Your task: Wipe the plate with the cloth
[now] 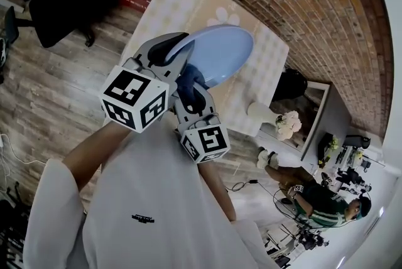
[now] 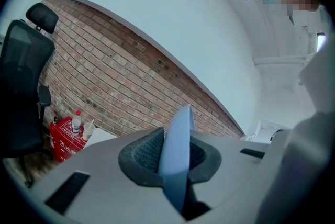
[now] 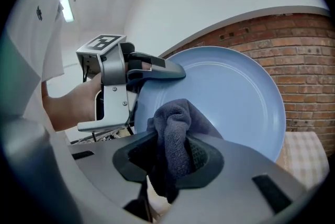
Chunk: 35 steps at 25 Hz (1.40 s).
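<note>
The left gripper clamps the rim of a smooth, round, pale-blue plate between ribbed dark pads. It holds the plate tilted on edge in the air above the checked table. The right gripper has its jaws pinched on a bunched, nubby dark-blue cloth, whose folded top touches the plate's glossy face near the clamped rim.

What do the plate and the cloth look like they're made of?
The plate: pale blue, smooth, evenly soft-sheened with a thin rim, so likely glazed ceramic, possibly melamine. The cloth: dark blue-grey with a nubby looped pile, probably terry or microfibre.
</note>
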Available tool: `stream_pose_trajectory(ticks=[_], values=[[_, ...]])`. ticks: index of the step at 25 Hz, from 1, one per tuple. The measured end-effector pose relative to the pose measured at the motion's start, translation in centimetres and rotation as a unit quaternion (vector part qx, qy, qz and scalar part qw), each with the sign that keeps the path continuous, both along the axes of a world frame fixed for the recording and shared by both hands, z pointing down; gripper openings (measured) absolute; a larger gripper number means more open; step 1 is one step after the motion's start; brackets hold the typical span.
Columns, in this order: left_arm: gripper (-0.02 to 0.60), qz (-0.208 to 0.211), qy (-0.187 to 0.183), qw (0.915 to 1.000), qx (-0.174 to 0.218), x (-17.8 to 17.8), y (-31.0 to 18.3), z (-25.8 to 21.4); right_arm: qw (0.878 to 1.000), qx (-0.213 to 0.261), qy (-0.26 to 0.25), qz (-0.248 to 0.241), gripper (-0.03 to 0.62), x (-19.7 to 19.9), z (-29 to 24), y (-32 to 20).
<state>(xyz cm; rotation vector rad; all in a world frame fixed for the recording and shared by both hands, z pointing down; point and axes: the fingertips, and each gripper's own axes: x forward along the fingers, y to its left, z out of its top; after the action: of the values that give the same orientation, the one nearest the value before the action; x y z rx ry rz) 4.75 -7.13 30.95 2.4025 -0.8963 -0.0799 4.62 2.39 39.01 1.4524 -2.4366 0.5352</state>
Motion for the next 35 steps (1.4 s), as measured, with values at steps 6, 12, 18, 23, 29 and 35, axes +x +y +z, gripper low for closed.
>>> stream_pose_trajectory(ticks=[6,12,18,23,29,35], values=[[0.048,0.022,-0.005,0.9998,0.001,0.9,1.0,0.3,1.0,0.028,-0.009,-0.002,0.117,0.5,-1.5,-0.5],[0.048,0.042,-0.022,0.9988,-0.007,1.1,2.5,1.2,0.997,0.069,-0.013,0.039,0.117,2.4,-3.9,-2.1],[0.048,0.05,-0.024,0.9984,-0.009,1.1,2.8,1.5,0.995,0.084,-0.003,0.049,0.117,3.5,-4.9,-3.1],[0.048,0.055,-0.028,0.9981,0.004,1.3,2.8,1.1,0.991,0.098,-0.01,0.085,0.117,4.5,-5.6,-3.7],[0.048,0.06,-0.025,0.9979,0.002,1.5,2.7,0.9,0.986,0.116,-0.013,0.12,0.117,5.9,-6.4,-4.4],[0.048,0.069,-0.032,0.9971,-0.003,1.8,4.0,1.3,0.981,0.117,-0.027,0.153,0.117,8.4,-6.6,-4.2]])
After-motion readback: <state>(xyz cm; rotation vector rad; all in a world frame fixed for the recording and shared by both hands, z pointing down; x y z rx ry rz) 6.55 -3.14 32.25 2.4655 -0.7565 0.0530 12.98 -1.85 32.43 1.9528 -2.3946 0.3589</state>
